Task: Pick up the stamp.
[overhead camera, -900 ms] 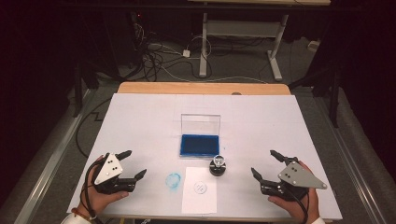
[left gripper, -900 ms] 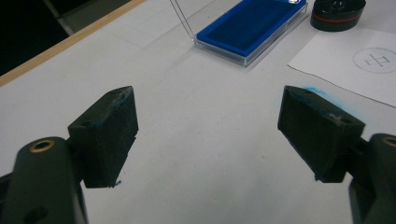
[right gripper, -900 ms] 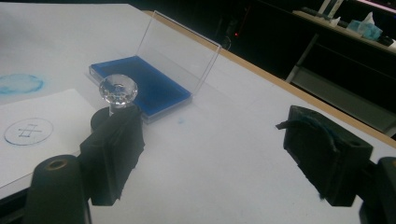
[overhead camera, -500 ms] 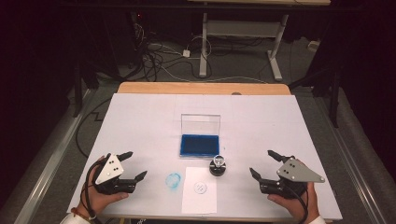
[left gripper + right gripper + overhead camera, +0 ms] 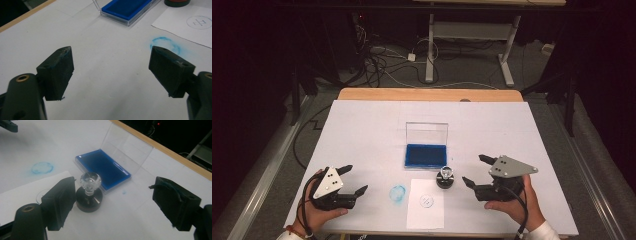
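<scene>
Your right claw (image 5: pixel 473 170) is gaping wide and empty, the stamp (image 5: pixel 445 176) standing just left of it at lower centre; your left claw (image 5: pixel 353 178) is hanging open amid bare tabletop (image 5: pixel 362 130).

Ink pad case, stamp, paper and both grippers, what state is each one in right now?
Ink pad case: lid open, standing upright.
Stamp: upright on the table, untouched.
Paper: flat, printed with a circle.
Left gripper: jaws open, empty.
Right gripper: jaws open, empty.
</scene>
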`<state>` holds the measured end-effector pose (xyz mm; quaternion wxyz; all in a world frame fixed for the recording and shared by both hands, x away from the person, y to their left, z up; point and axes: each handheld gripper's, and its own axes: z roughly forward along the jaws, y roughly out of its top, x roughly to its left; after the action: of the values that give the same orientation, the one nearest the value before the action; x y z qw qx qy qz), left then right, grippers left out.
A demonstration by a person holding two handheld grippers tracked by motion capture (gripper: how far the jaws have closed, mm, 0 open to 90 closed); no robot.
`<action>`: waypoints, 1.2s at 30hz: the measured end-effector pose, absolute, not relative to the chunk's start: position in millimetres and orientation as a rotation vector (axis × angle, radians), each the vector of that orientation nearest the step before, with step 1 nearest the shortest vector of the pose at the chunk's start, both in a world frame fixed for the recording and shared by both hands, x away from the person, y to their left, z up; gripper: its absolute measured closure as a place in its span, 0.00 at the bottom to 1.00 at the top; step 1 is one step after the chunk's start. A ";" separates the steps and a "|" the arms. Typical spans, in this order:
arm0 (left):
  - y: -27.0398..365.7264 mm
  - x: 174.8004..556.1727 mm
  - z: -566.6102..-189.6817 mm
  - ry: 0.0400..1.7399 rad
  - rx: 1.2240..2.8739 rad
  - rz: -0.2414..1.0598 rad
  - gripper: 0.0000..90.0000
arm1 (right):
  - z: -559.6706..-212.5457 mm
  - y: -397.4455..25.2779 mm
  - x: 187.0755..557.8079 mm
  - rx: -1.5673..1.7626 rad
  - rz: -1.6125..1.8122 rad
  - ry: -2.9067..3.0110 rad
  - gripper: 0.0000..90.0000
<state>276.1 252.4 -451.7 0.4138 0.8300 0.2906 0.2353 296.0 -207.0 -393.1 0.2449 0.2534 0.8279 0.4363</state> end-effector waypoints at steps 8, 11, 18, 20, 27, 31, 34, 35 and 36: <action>248.0 275.5 -453.3 0.729 2.078 0.584 0.21 | -387.5 -181.3 308.9 0.654 1.124 2.352 0.25; 248.0 275.1 -453.2 0.722 2.088 0.590 0.22 | -389.7 -174.3 317.2 0.660 1.100 2.387 0.25; 249.4 274.7 -454.2 0.726 2.098 0.592 0.22 | -398.9 -161.7 331.3 0.666 1.068 2.470 0.28; 249.7 274.4 -454.2 0.720 2.103 0.593 0.22 | -401.5 -157.4 334.4 0.657 1.056 2.490 0.28; 250.1 274.6 -453.6 0.683 2.163 0.612 0.22 | -415.5 -142.9 346.1 0.667 0.989 2.574 0.31; 249.3 273.9 -454.2 0.671 2.181 0.619 0.22 | -423.5 -144.4 351.9 0.707 0.969 2.604 0.35; 249.3 274.8 -455.1 0.674 2.184 0.612 0.22 | -425.7 -145.4 354.9 0.716 0.972 2.620 0.36; 249.0 274.9 -455.3 0.673 2.188 0.612 0.22 | -426.3 -145.3 355.4 0.719 0.973 2.618 0.38; 248.7 274.9 -455.5 0.671 2.191 0.609 0.23 | -426.8 -144.0 355.2 0.702 0.963 2.636 0.43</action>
<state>274.9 248.7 -455.5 0.3759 0.8564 0.2622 0.2379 355.2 -144.0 -426.8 0.1239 0.2409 0.9042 0.3302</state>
